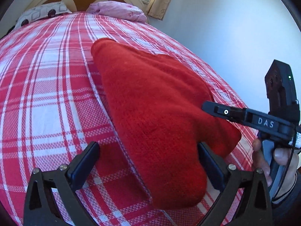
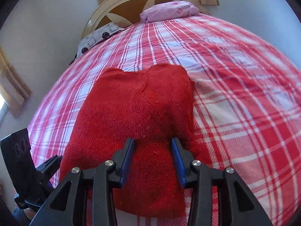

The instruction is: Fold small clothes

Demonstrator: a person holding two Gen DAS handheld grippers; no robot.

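One piece of lettering can be read. The capitals "DAS" are printed in pale letters on the black top bar of the right gripper, as it is seen from the left wrist camera at the right edge of the picture. A small white ring mark is set on the same bar, nearer its tip. No other text, brand, number or sign can be made out in either view.
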